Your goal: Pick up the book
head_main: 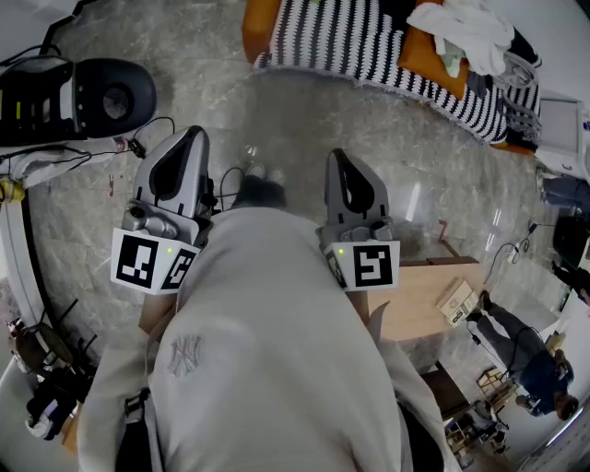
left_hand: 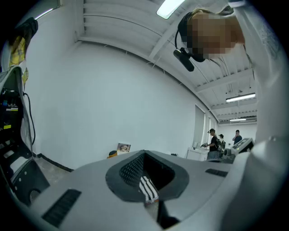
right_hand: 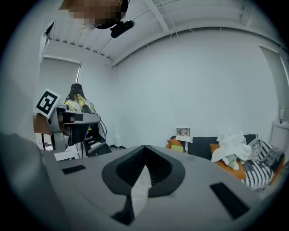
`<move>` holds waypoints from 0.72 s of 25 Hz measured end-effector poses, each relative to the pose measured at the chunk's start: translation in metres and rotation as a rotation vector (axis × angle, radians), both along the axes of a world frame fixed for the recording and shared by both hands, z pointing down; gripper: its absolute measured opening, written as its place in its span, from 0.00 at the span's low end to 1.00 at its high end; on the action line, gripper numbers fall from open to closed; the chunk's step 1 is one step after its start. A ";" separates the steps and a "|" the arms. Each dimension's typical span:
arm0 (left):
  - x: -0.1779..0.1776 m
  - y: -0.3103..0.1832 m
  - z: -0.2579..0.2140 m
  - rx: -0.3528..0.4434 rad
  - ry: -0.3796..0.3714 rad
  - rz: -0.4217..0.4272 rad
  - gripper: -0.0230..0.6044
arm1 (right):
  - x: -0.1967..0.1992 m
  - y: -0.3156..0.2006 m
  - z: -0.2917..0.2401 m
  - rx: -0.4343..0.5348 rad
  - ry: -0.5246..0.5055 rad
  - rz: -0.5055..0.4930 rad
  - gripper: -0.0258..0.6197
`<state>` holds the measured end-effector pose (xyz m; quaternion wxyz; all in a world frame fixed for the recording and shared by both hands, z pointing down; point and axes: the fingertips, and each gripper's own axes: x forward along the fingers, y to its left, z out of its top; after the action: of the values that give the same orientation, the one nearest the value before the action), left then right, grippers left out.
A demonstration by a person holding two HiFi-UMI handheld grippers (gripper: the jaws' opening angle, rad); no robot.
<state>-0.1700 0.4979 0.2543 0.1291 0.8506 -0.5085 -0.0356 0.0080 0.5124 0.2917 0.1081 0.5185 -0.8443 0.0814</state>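
Holding both tools near level before the chest, over the marble floor (head_main: 295, 120), I record: left gripper (head_main: 192, 136) jaws closed together, nothing between them; right gripper (head_main: 337, 159) likewise closed and empty, tipped slightly downward. Neither touches anything. The book (head_main: 457, 300), as best I can judge at this size, is the small tan item lying on the wooden table (head_main: 415, 313) at the right, well apart from both grippers. A striped blanket (head_main: 369, 46) drapes the sofa (head_main: 261, 28) ahead

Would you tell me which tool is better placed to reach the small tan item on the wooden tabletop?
Right, probably: the right tool sits nearer the tan item; the left tool is across the torso.
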 end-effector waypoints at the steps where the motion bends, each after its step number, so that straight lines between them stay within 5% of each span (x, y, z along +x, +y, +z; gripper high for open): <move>1: 0.000 0.001 0.001 0.000 0.000 -0.001 0.05 | 0.001 0.001 0.002 0.000 0.001 -0.003 0.07; 18: 0.011 0.007 -0.009 0.035 0.009 -0.022 0.05 | 0.028 0.012 -0.003 0.017 -0.012 0.014 0.07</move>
<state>-0.1593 0.5052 0.2457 0.1162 0.8470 -0.5164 -0.0497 0.0357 0.5244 0.2888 0.0979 0.5247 -0.8420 0.0779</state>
